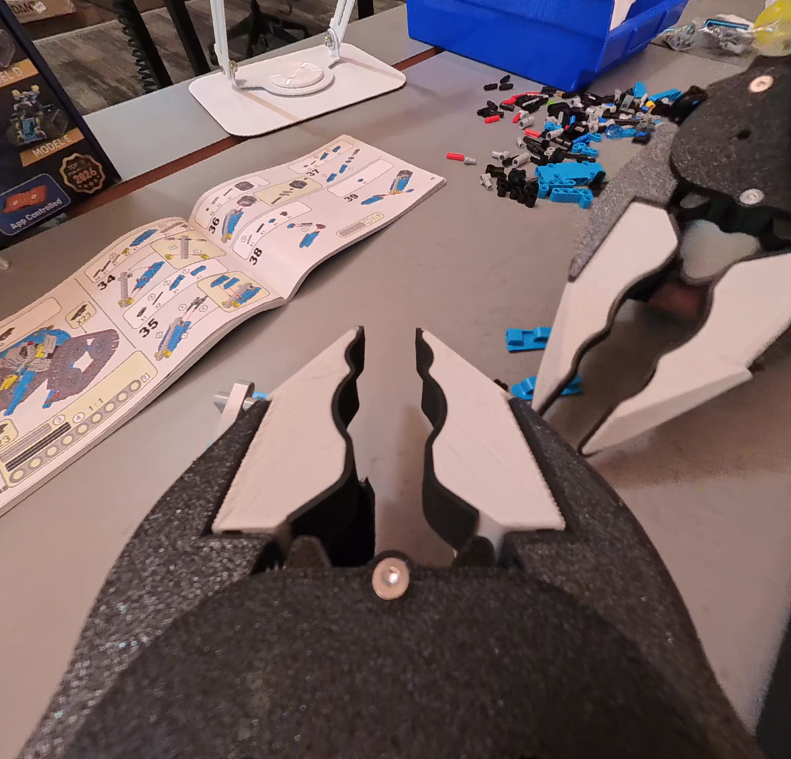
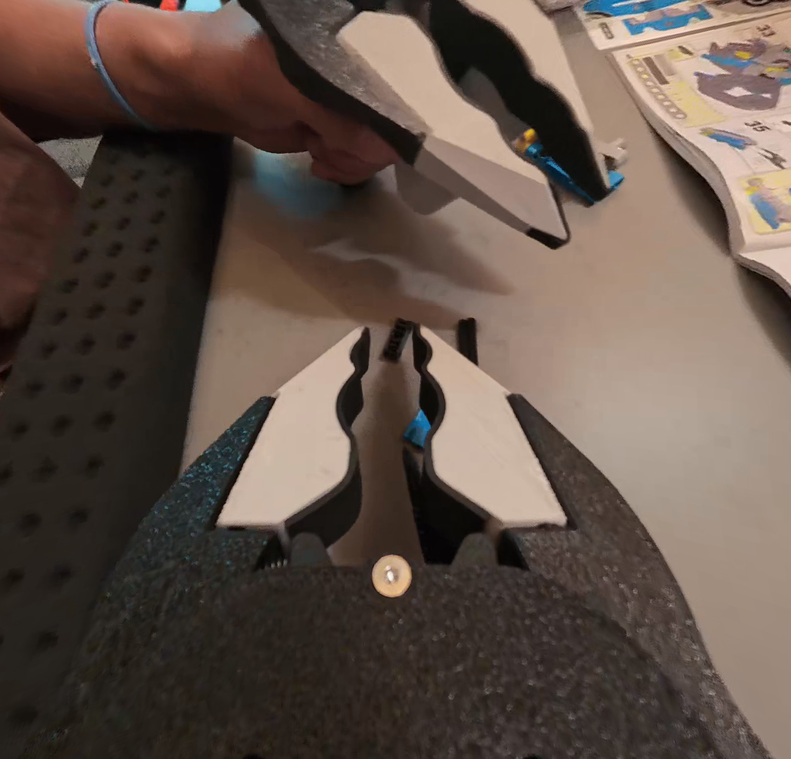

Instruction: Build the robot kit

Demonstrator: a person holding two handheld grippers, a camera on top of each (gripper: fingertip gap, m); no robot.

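My left gripper [image 1: 390,331] sits low in the frame with its fingers apart and nothing between them, only bare grey tabletop [image 1: 428,276] showing in the gap. A small grey and blue part [image 1: 237,398] pokes out at its left edge. My right gripper [image 2: 390,331] also has its fingers apart; a short black toothed piece [image 2: 396,340] lies on the tabletop at their tips, unclamped, and a blue piece [image 2: 416,427] shows beside the right finger. To the left of that frame lies a black perforated panel [image 2: 98,353].

Writing: the open instruction booklet [image 1: 205,276] at centre left carries printed step numbers and diagrams, and the dark product box [image 1: 38,139] at the far left bears printed badges; a paper label hangs on the blue bin [image 1: 535,19] at upper right.

Below the bin lies a pile of black, grey, red and blue building pieces [image 1: 569,139]. A white stand base [image 1: 295,92] sits at upper centre, with chair legs and carpet behind.
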